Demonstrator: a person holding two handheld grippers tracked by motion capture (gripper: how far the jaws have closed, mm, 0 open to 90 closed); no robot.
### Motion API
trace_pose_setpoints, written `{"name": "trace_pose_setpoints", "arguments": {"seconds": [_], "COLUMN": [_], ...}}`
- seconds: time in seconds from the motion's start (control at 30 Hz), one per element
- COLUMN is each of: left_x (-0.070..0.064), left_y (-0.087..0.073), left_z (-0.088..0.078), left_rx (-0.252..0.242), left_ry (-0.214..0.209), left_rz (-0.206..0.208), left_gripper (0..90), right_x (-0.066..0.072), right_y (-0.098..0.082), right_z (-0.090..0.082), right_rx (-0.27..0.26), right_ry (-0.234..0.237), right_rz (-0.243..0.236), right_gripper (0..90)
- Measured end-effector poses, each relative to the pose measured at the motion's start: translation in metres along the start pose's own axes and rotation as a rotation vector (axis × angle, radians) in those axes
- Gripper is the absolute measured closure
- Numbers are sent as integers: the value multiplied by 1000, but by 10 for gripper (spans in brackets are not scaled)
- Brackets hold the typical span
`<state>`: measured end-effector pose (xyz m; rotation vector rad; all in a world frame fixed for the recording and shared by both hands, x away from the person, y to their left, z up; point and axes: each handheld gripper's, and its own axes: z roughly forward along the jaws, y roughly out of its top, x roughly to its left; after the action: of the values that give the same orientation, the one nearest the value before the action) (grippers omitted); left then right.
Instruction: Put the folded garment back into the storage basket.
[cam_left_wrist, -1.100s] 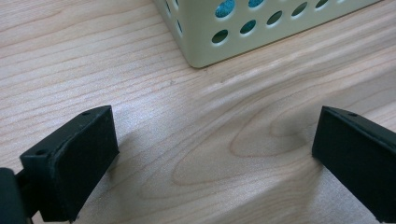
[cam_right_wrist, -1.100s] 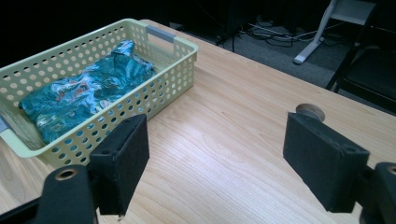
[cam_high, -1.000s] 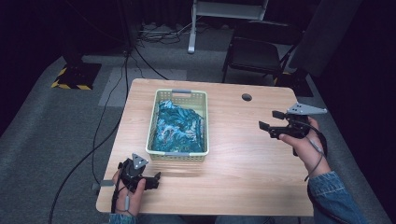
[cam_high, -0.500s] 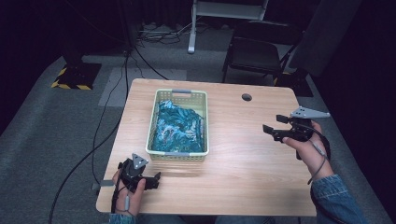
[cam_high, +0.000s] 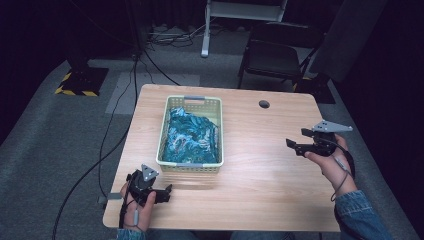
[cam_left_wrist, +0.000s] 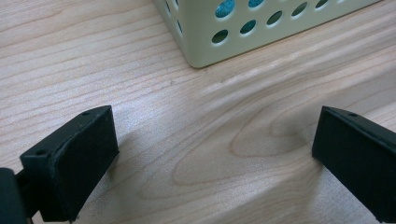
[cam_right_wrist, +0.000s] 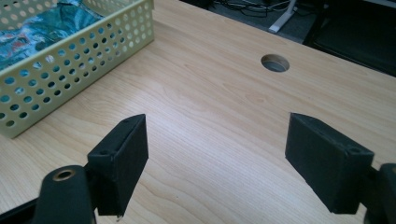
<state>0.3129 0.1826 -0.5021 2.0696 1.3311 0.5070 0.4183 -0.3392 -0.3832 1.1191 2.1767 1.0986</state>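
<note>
A black chair (cam_high: 272, 55) and floor cables (cam_high: 150, 70) stand behind the table (cam_high: 260, 175).

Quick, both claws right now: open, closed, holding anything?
Left claw: open, empty, over bare table near the basket.
Right claw: open, empty.

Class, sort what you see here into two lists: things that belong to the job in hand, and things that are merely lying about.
Belonging to the job:
- yellow basket
- blue-green cloth inside it
- left gripper, jaws open
- right gripper, jaws open

Lying about:
- cable hole in the table
- dark chair behind it
- floor cables
</note>
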Motion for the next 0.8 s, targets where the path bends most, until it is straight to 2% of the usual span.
{"name": "trace_pose_setpoints", "arguments": {"seconds": [0.8], "left_x": [0], "left_y": [0], "left_z": [0], "left_rx": [0], "left_ry": [0], "left_rz": [0], "left_gripper": [3], "right_x": [-18], "right_y": [-37], "right_z": [1], "right_rx": [49], "right_ry": [-18], "right_rz": [42], "right_gripper": [210]}}
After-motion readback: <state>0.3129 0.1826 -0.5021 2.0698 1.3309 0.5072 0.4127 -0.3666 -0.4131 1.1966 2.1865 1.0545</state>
